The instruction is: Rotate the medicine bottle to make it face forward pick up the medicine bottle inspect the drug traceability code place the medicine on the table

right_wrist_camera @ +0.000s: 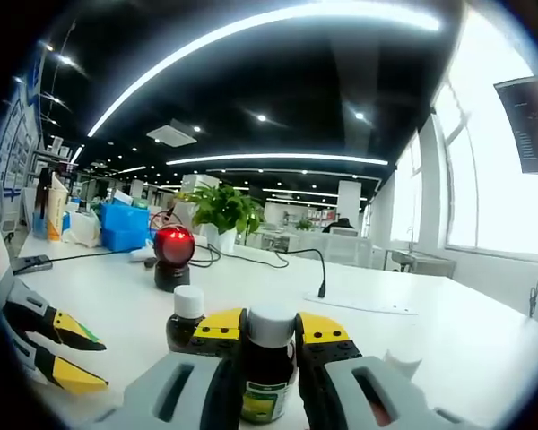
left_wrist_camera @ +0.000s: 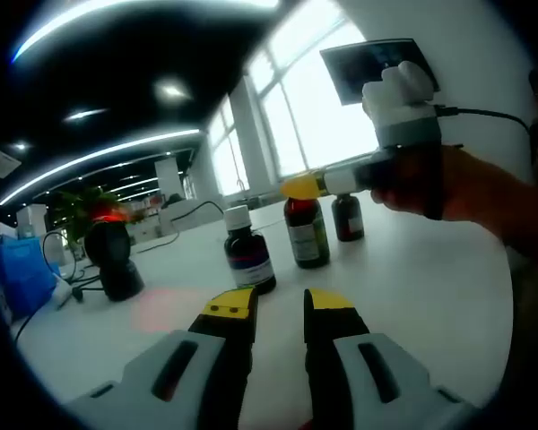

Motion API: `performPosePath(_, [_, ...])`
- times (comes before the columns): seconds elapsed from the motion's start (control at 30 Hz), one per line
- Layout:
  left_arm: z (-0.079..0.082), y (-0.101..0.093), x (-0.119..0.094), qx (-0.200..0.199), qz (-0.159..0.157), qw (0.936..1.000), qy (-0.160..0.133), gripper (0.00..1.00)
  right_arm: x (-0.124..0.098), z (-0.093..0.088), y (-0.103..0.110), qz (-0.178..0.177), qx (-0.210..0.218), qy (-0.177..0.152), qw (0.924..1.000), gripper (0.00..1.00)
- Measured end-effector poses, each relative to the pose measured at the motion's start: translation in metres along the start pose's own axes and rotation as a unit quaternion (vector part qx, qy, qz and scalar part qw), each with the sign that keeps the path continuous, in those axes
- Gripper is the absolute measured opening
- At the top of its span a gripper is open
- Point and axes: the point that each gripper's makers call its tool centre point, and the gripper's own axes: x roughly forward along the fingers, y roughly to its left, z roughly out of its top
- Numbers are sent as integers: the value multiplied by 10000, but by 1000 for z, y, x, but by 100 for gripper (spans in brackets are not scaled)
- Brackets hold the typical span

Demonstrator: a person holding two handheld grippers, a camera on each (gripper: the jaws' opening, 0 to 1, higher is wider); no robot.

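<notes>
The worktop (right_wrist_camera: 448, 331) is smooth and white with a soft sheen, catching a faint red glow near the scanner. The three medicine bottles are dark brown and glossy, glass or plastic I cannot tell, each with a matt white plastic-looking cap and a shiny paper label: the near bottle (left_wrist_camera: 248, 253), the middle bottle (left_wrist_camera: 306, 231) and the far bottle (left_wrist_camera: 347, 216). The left claw (left_wrist_camera: 281, 306) has grey matt plastic bodies with yellow-and-black tips; the right claw (right_wrist_camera: 271, 330) looks the same. The scanner (right_wrist_camera: 173, 257) is black glossy plastic with a glowing red face. On the far left, a blue bin (right_wrist_camera: 125, 226) looks like smooth plastic.
</notes>
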Motion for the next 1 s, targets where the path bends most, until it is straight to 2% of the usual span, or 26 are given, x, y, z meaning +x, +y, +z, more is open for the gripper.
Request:
performPosePath(0.23, [1, -1, 0, 7, -4, 10000, -1, 14, 1, 0, -2, -90, -17, 5, 10000, 17])
performPosePath(0.63, [1, -2, 0, 7, -3, 10000, -1, 14, 0, -1, -2, 11, -4, -20, 10000, 18])
performPosePath(0.83, [1, -2, 0, 10, -11, 10000, -9, 14, -2, -4, -3, 209, 304, 49, 9993, 22])
performPosePath(1.0, [1, -2, 0, 14, -8, 10000, -5, 14, -4, 6, -5, 361, 484, -124, 9981, 23])
